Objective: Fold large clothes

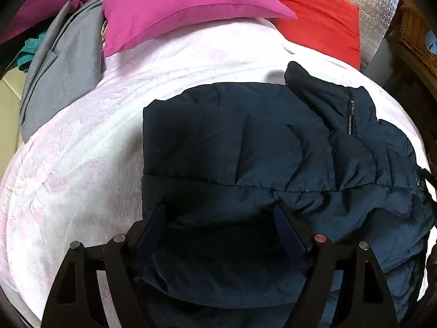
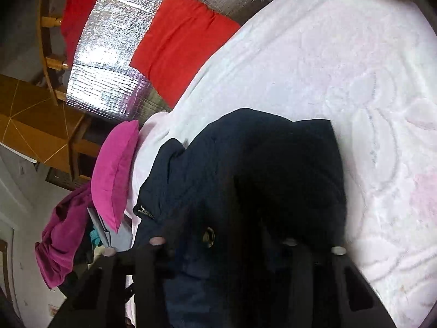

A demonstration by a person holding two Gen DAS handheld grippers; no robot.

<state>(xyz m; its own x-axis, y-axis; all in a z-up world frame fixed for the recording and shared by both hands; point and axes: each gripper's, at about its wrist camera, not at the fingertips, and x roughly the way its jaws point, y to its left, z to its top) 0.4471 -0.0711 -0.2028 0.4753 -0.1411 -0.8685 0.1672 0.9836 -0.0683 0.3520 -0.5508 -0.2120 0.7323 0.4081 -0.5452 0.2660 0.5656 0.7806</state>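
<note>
A navy puffer jacket (image 1: 245, 136) lies folded on the white bed blanket (image 1: 82, 164), its collar and zipper (image 1: 350, 117) to the upper right. My left gripper (image 1: 220, 207) points down over the jacket's near part, jaws wide apart, dark fabric lying between the fingers (image 1: 153, 227) without being pinched. In the right wrist view the jacket (image 2: 259, 150) bunches up over my right gripper (image 2: 224, 218) and hides its fingertips. The narrow jaws look closed on a fold of it beside a metal snap (image 2: 209, 236).
A pink pillow (image 1: 177, 8) and a red pillow (image 1: 319, 22) lean on a silver foil headboard (image 1: 377, 8). A grey garment (image 1: 62, 76) and a maroon one (image 1: 41, 5) pile at the bed's left edge. Wicker furniture (image 1: 418, 35) stands at the right.
</note>
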